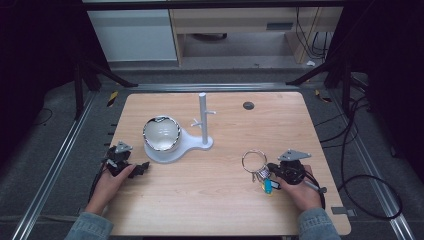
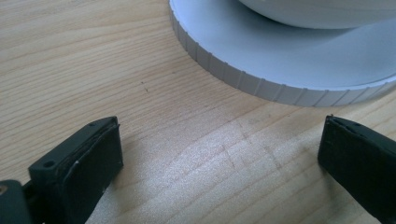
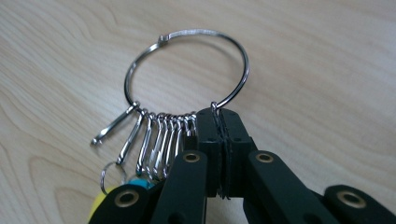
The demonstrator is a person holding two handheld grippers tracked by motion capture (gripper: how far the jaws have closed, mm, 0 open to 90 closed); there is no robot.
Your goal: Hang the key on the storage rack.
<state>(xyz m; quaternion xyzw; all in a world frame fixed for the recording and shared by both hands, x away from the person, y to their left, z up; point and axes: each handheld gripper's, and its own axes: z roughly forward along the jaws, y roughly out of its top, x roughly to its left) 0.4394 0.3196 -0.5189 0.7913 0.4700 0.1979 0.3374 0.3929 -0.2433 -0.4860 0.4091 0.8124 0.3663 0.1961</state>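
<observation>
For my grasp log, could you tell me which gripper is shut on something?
The right gripper: its fingers pinch the key ring; the left gripper sits open over bare table.

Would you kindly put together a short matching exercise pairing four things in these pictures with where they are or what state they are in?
Things:
1. key ring
2. bowl
3. left tool
4. post

States or places:
A. open, over bare table beside the stand's base
B. upright, with small pegs on its sides
C. pinched between shut jaws
D. resting on the round white base

Pairs: 1-C, 2-D, 3-A, 4-B

The right tool is the one shut on the key ring; the bowl sits on the base of the white stand.
</observation>
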